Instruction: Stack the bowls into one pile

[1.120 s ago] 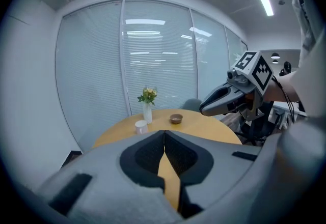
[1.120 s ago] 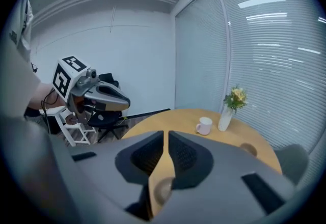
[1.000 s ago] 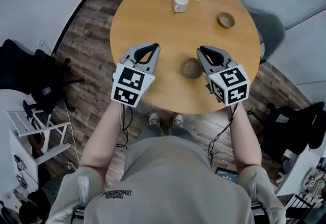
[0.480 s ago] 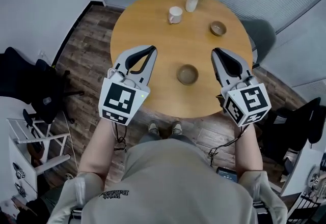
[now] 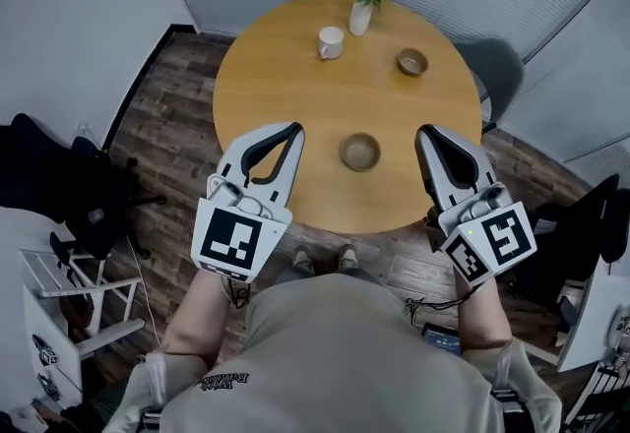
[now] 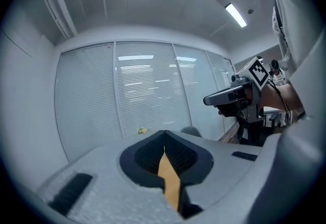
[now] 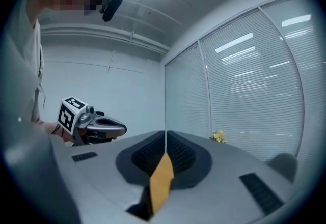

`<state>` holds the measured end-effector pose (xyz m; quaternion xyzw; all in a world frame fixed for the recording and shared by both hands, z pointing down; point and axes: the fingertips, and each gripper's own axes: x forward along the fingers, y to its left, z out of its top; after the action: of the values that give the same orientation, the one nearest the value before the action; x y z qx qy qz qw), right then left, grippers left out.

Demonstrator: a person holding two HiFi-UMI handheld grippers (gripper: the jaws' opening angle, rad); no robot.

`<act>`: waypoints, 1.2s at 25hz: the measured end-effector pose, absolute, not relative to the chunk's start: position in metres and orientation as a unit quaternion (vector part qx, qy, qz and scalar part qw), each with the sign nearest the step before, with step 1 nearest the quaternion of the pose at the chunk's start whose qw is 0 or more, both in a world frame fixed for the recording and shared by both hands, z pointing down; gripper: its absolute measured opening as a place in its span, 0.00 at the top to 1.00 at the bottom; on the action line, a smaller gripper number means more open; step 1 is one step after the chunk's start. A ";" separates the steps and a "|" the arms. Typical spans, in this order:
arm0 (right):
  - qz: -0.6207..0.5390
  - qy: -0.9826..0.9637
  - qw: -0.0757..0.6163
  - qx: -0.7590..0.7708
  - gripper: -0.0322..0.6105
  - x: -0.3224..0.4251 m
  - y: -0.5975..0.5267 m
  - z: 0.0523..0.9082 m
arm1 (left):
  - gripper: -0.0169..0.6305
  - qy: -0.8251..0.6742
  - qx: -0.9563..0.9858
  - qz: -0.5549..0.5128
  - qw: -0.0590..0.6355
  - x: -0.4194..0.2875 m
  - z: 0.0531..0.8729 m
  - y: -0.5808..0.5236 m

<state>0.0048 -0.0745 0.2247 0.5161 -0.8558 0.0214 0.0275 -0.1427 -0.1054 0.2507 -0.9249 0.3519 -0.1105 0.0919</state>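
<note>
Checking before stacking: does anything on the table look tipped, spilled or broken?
Nothing stands out. The near bowl, far bowl, mug and vase all sit upright on the table; no spill shows.

No text can be read. A short line of print point(image 5: 222, 379) on the person's shirt point(image 5: 345, 352) is upside down and too small. The cubes on the left gripper point(image 5: 294, 131) and right gripper point(image 5: 424, 133) bear only black-and-white square markers.
</note>
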 end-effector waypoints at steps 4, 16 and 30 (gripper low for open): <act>0.037 -0.855 0.032 0.516 0.90 0.002 -0.065 0.236 | 0.95 0.342 -0.928 -0.118 0.084 -0.138 0.261 -0.091; 0.061 -0.863 0.050 0.500 0.90 -0.038 -0.065 0.260 | 0.95 0.349 -0.928 -0.110 0.071 -0.165 0.268 -0.094; 0.072 -0.849 0.075 0.518 0.90 -0.083 -0.072 0.274 | 0.95 0.324 -0.938 -0.111 0.047 -0.213 0.295 -0.098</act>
<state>-0.0834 -0.0719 0.2737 0.5183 -0.8489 0.0718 0.0754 -0.2127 -0.0983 0.2953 -0.9385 0.3236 -0.1111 0.0469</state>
